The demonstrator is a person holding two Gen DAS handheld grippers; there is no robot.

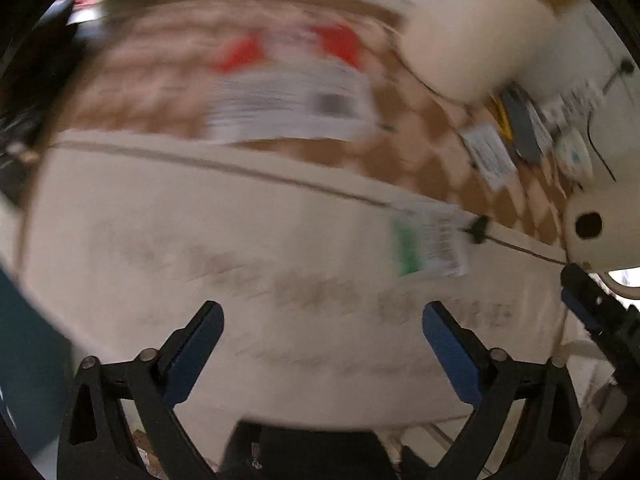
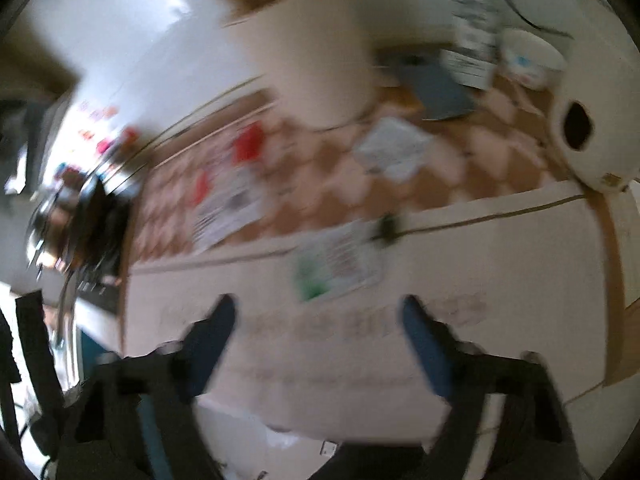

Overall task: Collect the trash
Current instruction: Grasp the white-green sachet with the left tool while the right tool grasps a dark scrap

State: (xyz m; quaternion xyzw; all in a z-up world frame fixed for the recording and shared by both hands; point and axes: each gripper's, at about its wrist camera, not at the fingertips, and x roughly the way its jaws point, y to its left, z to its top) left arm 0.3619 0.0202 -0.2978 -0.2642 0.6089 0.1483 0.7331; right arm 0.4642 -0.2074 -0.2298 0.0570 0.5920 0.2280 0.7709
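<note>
Both views were blurred. The left gripper [image 1: 322,322] and right gripper [image 2: 318,316] stood apart and empty above a pale box [image 1: 248,264]. Paper scraps [image 2: 394,148] lay beyond on the checkered counter [image 2: 492,168], seemingly uncollected.

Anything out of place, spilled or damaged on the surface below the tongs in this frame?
Loose paper scraps lie scattered on the checkered cloth: a crumpled white piece and a red-and-white printed sheet. A green-and-white label sits askew on the white box. Motion blur hides finer detail; no spill or damage is visible.
</note>
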